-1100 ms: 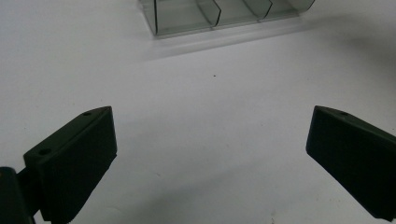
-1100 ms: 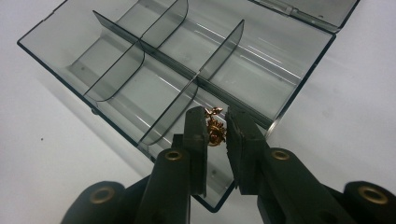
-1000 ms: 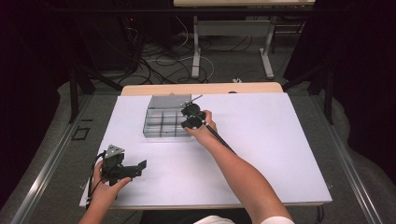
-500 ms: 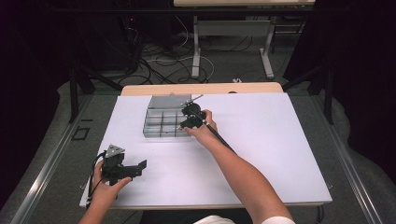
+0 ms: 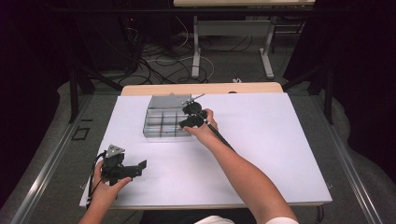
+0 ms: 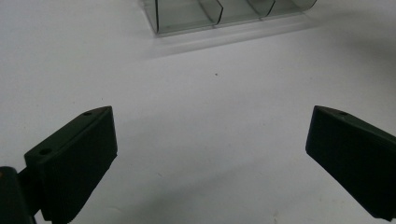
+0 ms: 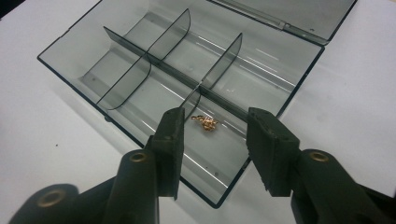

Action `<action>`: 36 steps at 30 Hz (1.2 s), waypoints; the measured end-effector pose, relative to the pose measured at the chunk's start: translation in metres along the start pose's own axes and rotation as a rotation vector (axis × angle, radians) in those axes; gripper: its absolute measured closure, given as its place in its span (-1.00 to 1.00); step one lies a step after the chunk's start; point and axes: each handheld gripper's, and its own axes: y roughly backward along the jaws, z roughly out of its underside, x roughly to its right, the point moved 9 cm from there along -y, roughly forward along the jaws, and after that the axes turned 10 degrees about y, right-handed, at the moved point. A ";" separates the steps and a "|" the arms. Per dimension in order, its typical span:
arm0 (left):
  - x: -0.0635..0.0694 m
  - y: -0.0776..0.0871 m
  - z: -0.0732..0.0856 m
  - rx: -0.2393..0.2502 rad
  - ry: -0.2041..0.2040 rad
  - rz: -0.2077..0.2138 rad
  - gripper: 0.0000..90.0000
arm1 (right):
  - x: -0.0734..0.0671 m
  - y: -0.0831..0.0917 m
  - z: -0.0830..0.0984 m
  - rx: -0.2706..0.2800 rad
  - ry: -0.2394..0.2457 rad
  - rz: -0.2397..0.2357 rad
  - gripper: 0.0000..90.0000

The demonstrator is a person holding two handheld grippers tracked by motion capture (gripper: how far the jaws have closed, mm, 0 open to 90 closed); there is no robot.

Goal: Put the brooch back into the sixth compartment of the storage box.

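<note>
A clear grey compartment box [image 5: 162, 123] stands open at the back middle of the white table, its lid [image 7: 289, 11] laid back. A small gold piece [image 7: 205, 123] lies on the floor of the near right compartment. My right gripper [image 7: 216, 117] hovers over that corner of the box [image 7: 65, 63]; its jaws have just been opening, and the gold piece lies loose below the gap, touching neither pad. From above, the right gripper [image 5: 190, 115] sits at the box's right end. My left gripper [image 5: 138, 169] rests open at the front left, nothing between its jaws [image 6: 210, 135].
The white sheet [image 5: 271, 149] covers the table, with wide bare room to the right and in front of the box. A wooden edge [image 5: 201, 88] shows behind it. In the left gripper view the box's front wall [image 6: 210, 11] is far ahead.
</note>
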 end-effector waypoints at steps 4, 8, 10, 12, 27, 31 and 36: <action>0.000 0.001 0.000 -0.004 0.001 0.002 -0.96 | -0.002 0.001 0.001 -0.005 0.013 0.003 0.11; -0.001 0.001 0.001 0.000 0.003 -0.002 -0.95 | -0.005 0.004 -0.001 0.010 0.037 0.003 0.01; -0.001 0.001 0.001 -0.001 -0.001 -0.002 -0.95 | -0.006 0.007 -0.002 0.005 0.046 0.003 -0.04; -0.001 0.001 0.001 -0.003 0.002 -0.001 -0.95 | -0.009 0.009 -0.002 0.016 0.042 -0.008 -0.08; 0.000 0.000 0.001 -0.009 0.000 0.001 -0.95 | -0.018 0.031 0.001 0.031 0.094 0.013 -0.65; 0.000 0.001 0.002 -0.013 -0.001 0.002 -0.95 | -0.014 0.037 0.005 0.035 0.084 0.028 -0.67; 0.000 0.001 0.002 -0.014 -0.005 0.000 -0.95 | -0.007 0.045 0.013 0.034 0.084 0.044 -0.80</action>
